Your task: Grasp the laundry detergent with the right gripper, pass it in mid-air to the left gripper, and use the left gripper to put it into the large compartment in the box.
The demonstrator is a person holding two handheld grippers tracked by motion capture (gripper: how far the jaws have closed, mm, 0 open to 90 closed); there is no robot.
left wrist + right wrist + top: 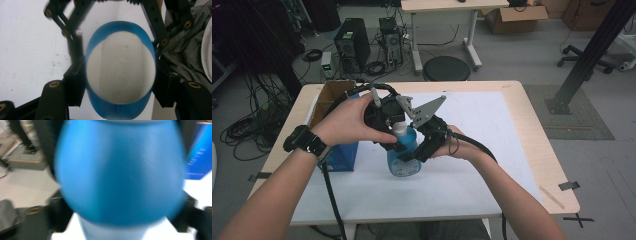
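Observation:
A blue bottle (410, 152) with a white cap (399, 128) stands on the white mat (492, 130) at the table's middle. My left gripper (395, 139) comes down from above. In the left gripper view its two pads (75, 85) press either side of the white cap (120, 67), so this left gripper (120, 86) is shut on it. My right gripper (416, 154) reaches in from the right at the bottle's body. In the right gripper view the blurred blue body (120, 175) spans the gap between the jaws, with the right gripper (120, 215) shut on it.
An open cardboard box with blue sides (336, 150) stands just left of the bottle, close to my left hand. The wooden table edge (557, 180) runs along the right. Computers, cables and a round stool (447, 68) are on the floor behind the table.

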